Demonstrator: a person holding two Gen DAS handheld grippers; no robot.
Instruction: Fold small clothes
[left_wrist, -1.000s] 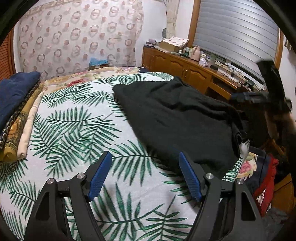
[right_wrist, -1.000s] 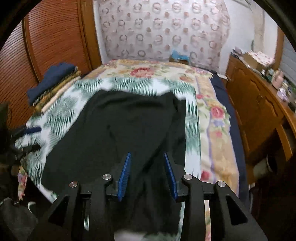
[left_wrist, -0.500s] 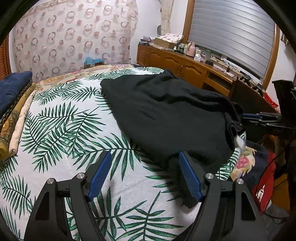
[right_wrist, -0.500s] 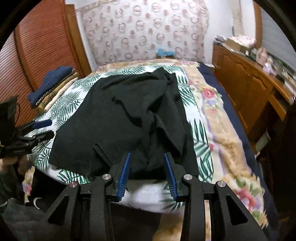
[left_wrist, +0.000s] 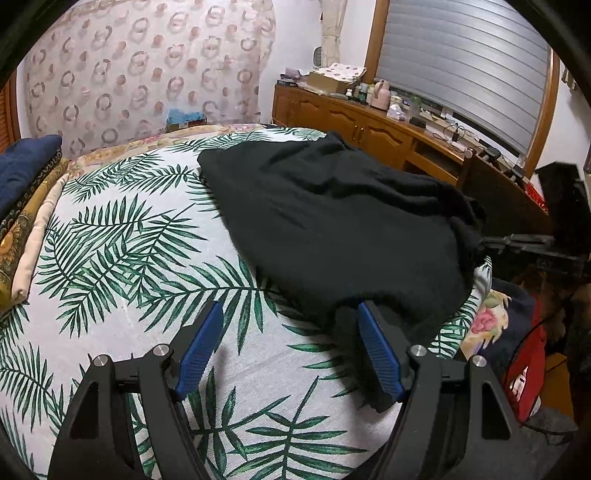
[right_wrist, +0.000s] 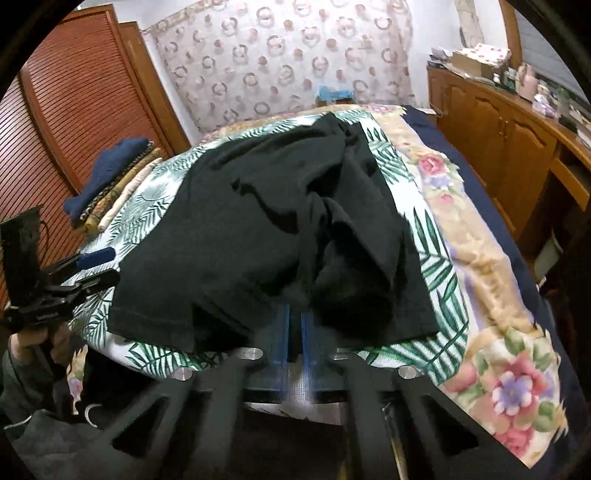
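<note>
A black garment (left_wrist: 340, 221) lies rumpled on the palm-leaf sheet (left_wrist: 129, 258) of the bed. It also shows in the right wrist view (right_wrist: 273, 229). My left gripper (left_wrist: 290, 317) is open, its right finger at the garment's near edge, the left finger over bare sheet. It shows from the side in the right wrist view (right_wrist: 96, 266). My right gripper (right_wrist: 294, 325) is blurred, its jaws nearly together at the garment's near hem. It appears at the garment's right edge in the left wrist view (left_wrist: 517, 243).
Folded clothes (left_wrist: 22, 206) are stacked at the bed's left side and show in the right wrist view (right_wrist: 110, 184). A wooden cabinet (left_wrist: 369, 125) with clutter stands right of the bed. A louvred wardrobe (right_wrist: 74, 110) is at the left. Red and dark items (left_wrist: 524, 369) lie beside the bed.
My right gripper has drawn back to the garment's near hem and its jaws have closed from open. My left gripper has moved forward to the garment's edge, still open.
</note>
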